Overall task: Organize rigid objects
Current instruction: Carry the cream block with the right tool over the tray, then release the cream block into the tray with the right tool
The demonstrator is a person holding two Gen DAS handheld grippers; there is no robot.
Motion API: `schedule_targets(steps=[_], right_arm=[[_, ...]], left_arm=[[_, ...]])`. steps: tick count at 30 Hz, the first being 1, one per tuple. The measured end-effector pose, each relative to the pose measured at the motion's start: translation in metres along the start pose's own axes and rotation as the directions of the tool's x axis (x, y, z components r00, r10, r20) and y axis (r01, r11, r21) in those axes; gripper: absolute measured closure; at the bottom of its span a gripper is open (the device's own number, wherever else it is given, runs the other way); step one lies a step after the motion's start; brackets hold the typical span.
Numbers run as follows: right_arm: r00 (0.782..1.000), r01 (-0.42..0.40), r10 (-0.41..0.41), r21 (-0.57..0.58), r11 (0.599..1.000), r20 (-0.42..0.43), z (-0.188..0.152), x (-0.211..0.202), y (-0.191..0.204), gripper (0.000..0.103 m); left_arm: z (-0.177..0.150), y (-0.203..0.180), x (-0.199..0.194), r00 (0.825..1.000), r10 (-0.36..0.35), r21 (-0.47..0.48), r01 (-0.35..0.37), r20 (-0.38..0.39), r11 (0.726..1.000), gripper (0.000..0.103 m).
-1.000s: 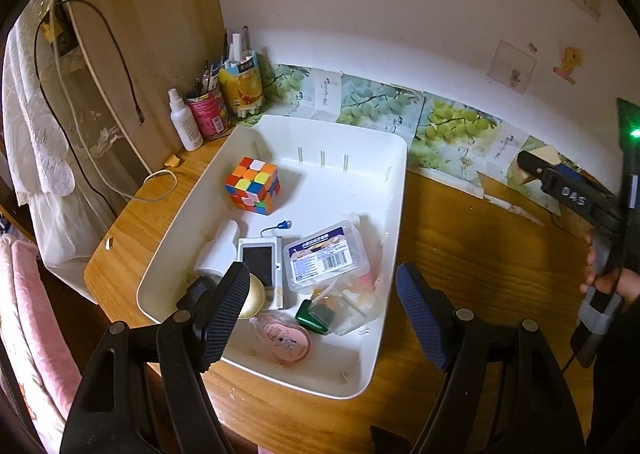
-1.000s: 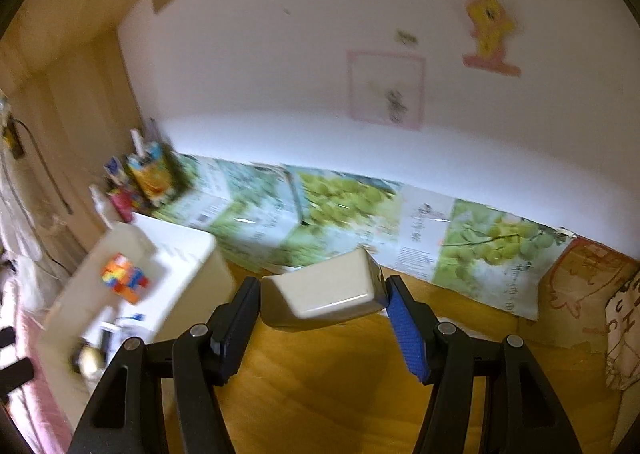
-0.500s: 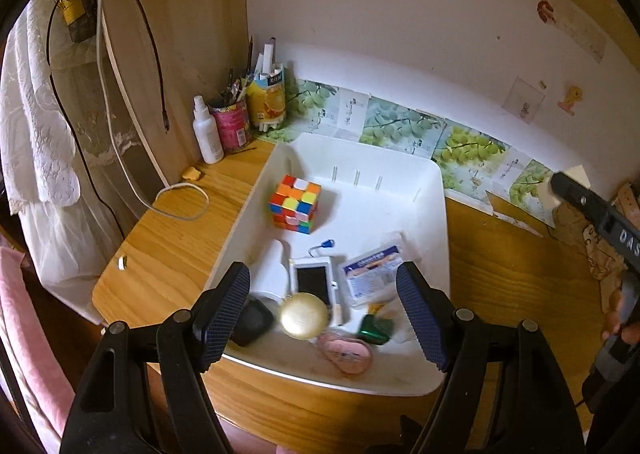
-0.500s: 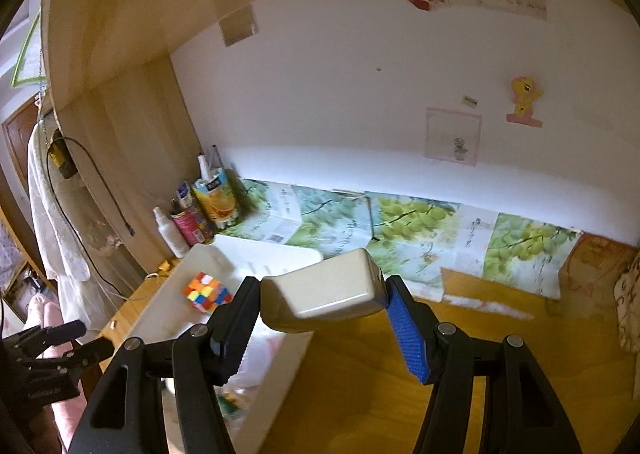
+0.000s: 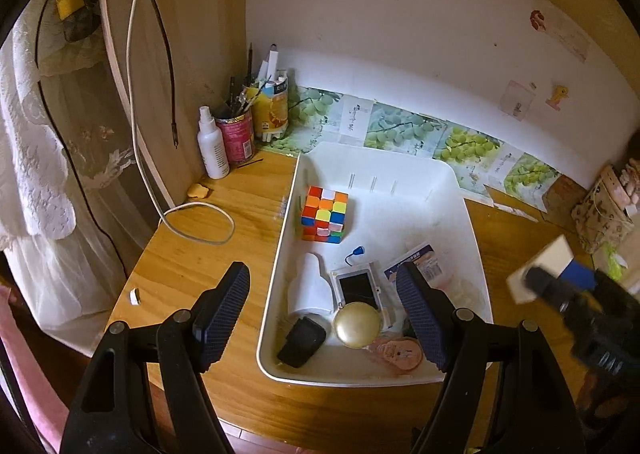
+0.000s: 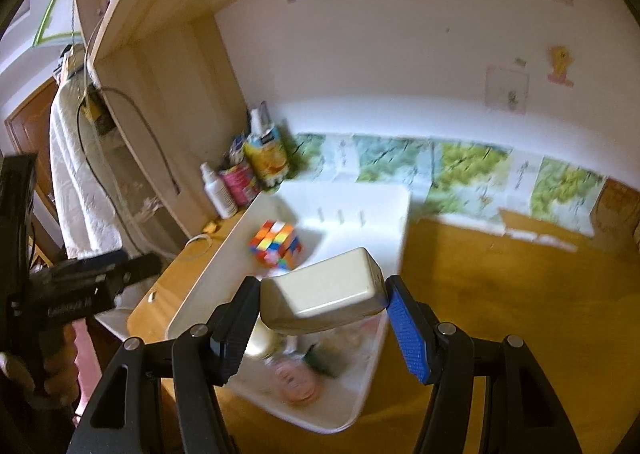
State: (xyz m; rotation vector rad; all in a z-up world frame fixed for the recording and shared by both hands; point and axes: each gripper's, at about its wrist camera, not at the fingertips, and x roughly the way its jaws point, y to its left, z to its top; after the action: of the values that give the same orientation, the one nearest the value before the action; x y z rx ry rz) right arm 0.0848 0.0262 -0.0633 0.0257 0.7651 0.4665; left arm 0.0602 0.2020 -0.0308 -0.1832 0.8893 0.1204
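My right gripper (image 6: 320, 324) is shut on a cream rectangular box (image 6: 326, 294), held in the air over the right rim of the white tray (image 6: 392, 213). From the left wrist view that box (image 5: 540, 272) shows blurred at the right, beside the tray (image 5: 460, 189). The tray holds a colour cube (image 5: 325, 218), a white bottle (image 5: 310, 286), a small black-screened device (image 5: 356, 288), a gold round lid (image 5: 357, 324), a black item (image 5: 302, 341) and a pink case (image 5: 398, 350). My left gripper (image 5: 324, 310) is open above the tray's near left rim, with nothing between its pads.
At the back left corner stand a white spray bottle (image 5: 213, 145), a red can of pens (image 5: 236, 133) and a yellow carton (image 5: 272, 107). A white cable (image 5: 196, 221) loops on the wooden desk left of the tray. A patterned pouch (image 5: 602, 209) sits far right.
Both grippers have swung leftward across the desk. The right gripper carried the cream box from bare desk to above the tray's right side. The tray now sits right of centre in the left view.
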Motion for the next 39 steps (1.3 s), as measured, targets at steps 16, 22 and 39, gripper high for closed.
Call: schedule_targets(steps=[16, 22, 39], right_arm=[[0.994, 0.031, -0.029, 0.016, 0.999, -0.106, -0.049, 0.01, 0.019, 0.023], [0.992, 0.057, -0.056, 0.013, 0.998, -0.114, -0.054, -0.013, 0.002, 0.021], [0.966, 0.216, -0.207, 0.039, 0.976, -0.153, -0.094, -0.09, -0.051, 0.015]], left_arm=[[-0.023, -0.006, 0.009, 0.997, -0.018, 0.037, 0.02, -0.075, 0.999, 0.024], [-0.031, -0.034, -0.002, 0.997, -0.03, 0.04, 0.033, -0.077, 0.999, 0.024], [-0.059, -0.137, -0.041, 0.996, -0.084, 0.149, 0.09, -0.041, 0.985, 0.002]])
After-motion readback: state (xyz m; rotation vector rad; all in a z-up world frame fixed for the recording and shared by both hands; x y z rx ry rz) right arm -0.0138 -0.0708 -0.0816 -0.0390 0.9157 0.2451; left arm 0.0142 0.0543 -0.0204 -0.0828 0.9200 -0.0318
